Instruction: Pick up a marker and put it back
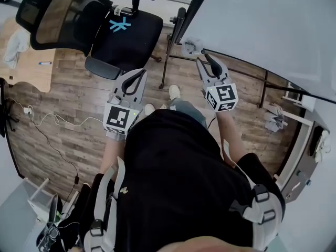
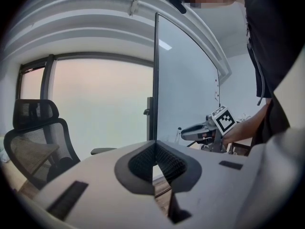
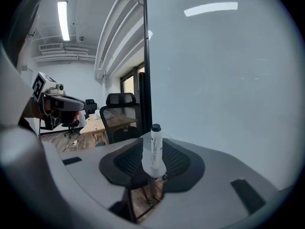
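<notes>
Tongs of the right gripper [image 3: 153, 149] were clamped on the upright marker [image 3: 156, 136] just beside the whiteboard [image 3: 228, 80], so it should be moved vertically under steady grip, while the left gripper [image 2: 153, 146], tongs together, hung idle to the left.

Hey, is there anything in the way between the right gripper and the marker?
Nothing visible. The marker stands upright between the jaws of the right gripper; whether they grip it I cannot tell. The whiteboard is off to one side, not in the path.
</notes>
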